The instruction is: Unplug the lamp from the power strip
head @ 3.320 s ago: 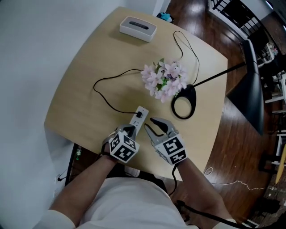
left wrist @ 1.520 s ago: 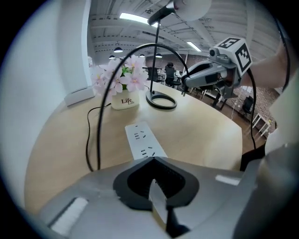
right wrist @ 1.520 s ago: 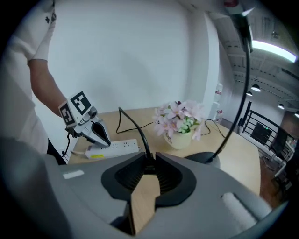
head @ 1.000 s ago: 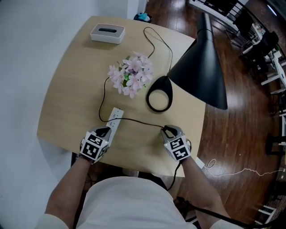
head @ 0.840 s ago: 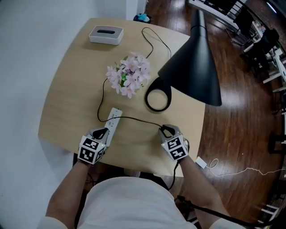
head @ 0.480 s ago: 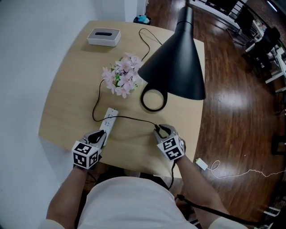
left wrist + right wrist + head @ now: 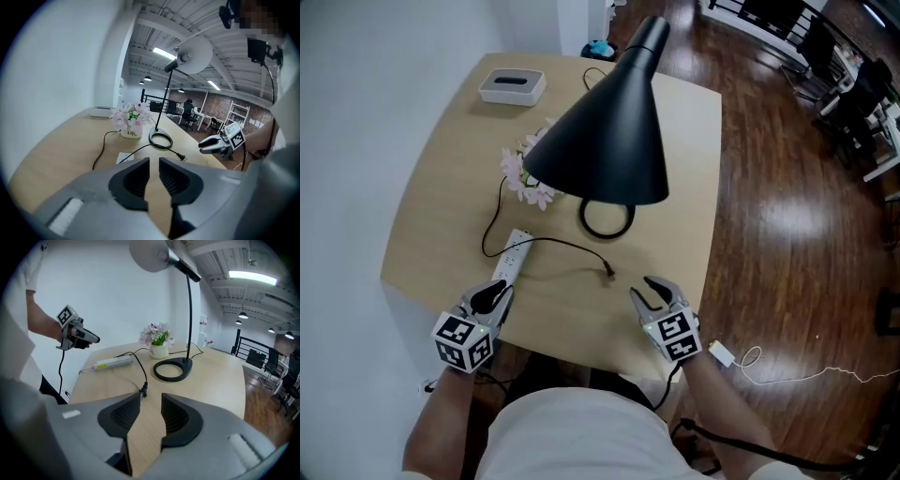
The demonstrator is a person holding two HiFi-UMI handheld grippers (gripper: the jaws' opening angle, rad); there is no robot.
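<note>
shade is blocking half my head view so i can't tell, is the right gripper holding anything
observer: No. In the right gripper view the right gripper has its jaws apart over bare table, and the lamp's plug lies loose just past them.
operator: and the left one
observer: The left gripper is open too, with nothing between its jaws; only wood shows in the gap.
operator: what's under the shade
observer: A white flower pot stands beside the lamp's ring base, not touching it.
</note>
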